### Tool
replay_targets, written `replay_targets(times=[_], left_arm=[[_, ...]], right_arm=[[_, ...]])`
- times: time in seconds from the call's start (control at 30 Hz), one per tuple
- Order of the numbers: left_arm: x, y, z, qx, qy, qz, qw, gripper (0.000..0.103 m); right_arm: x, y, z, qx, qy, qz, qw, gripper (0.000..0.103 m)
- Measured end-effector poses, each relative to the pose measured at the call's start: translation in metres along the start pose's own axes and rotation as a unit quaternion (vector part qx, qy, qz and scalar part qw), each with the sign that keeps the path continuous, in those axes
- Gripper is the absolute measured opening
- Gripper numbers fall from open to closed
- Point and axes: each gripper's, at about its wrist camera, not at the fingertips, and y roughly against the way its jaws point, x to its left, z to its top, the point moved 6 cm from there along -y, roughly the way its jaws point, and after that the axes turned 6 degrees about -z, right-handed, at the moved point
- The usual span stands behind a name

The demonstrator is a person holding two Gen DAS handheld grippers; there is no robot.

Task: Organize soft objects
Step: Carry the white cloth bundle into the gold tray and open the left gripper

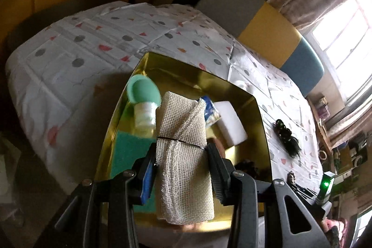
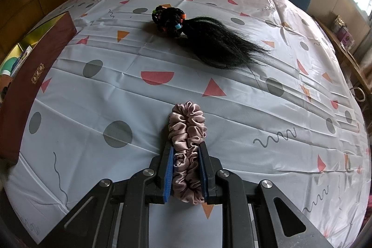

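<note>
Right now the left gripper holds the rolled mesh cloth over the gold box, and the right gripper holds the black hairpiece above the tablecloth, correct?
Not quite. The right gripper is shut on the pink scrunchie; the right wrist view shows the black hairpiece lying apart on the tablecloth. The rest stands: the left gripper holds the rolled mesh cloth over the gold box.

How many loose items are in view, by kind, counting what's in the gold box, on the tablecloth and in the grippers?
Mesh cloth roll: 1
Pink scrunchie: 1
Black hairpiece: 1
Sponges: 2, white and green
Bottle with green cap: 1
Blue packet: 1
Total: 7
</note>
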Motion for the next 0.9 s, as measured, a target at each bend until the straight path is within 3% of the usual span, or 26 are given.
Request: replay_targets(times=[0.23, 0.67, 0.9], left_arm=[[-0.003, -0.024, 0.023, 0.005, -0.015, 0.018, 0.9997, 0.041], [0.005, -0.092, 0.046, 0.053, -0.03, 0.067, 0.9959, 0.042], [0.009, -0.103, 0.042, 0.068, -0.024, 0.066, 0.9952, 0.059]], right_arm=[[-0.001, 0.0, 0.0, 0.0, 0.0, 0.0, 1.0, 0.02], [0.001, 0.0, 0.0, 0.0, 0.006, -0.003, 1.0, 0.02], [0.001, -0.001, 0.0, 0.0, 0.005, -0.001, 1.0, 0.02]])
